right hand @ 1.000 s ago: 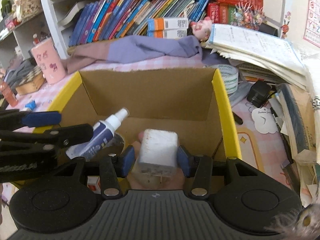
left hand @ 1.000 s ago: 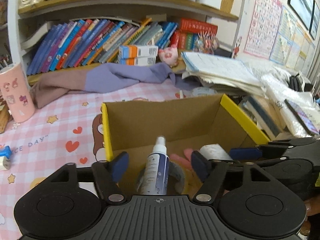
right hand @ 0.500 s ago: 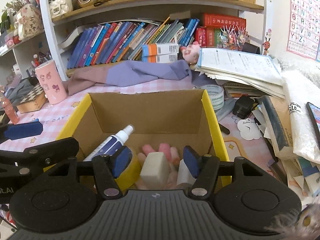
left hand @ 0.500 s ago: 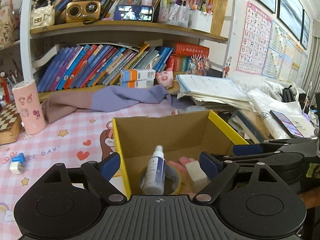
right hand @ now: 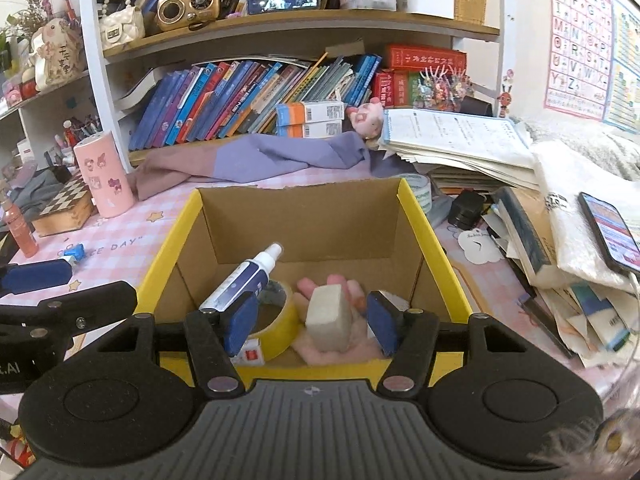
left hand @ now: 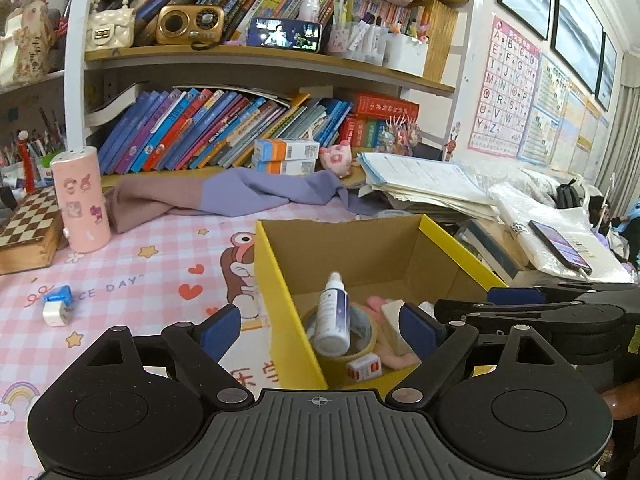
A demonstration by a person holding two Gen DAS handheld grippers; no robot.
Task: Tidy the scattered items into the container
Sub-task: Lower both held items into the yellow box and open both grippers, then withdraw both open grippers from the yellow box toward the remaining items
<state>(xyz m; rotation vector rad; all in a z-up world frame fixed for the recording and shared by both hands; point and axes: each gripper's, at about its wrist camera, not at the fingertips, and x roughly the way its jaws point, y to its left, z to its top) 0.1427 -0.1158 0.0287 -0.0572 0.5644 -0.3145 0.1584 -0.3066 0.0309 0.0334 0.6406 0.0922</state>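
Releasing was the change that mattered: a second before, the left gripper (left hand: 320,330) had stood low over the spray bottle (left hand: 334,312) and the right gripper (right hand: 312,326) had its pads close about the white block (right hand: 326,316). At this moment both claws stood apart with nothing pressed between them, and both views took in far more of the shelf and wall than earlier, which read as the two hands having drawn back and up from the yellow cardboard box (right hand: 424,228).

Everything dropped lay inside that box. The spray bottle leaned against the box's left wall with its base in the roll of yellow tape (right hand: 280,320). The white block rested on a pink glove-like thing (right hand: 340,344) at the box's near end, just right of the tape. A small red-and-white carton (left hand: 364,366) sat against the near wall, beside the tape. In the right wrist view the block appeared between the blue pads, but apart from them, lying lower on the box floor.

So two more items counted as stowed. Outside the box, to its left on the pink checked cloth (left hand: 140,264), a small blue-and-white item (left hand: 56,306) remained, well apart from the box's left wall. By my reading it was the likeliest next pick, and the left gripper was the nearer to it. Whether the clutter to the right of the box belonged to the task could not be told.
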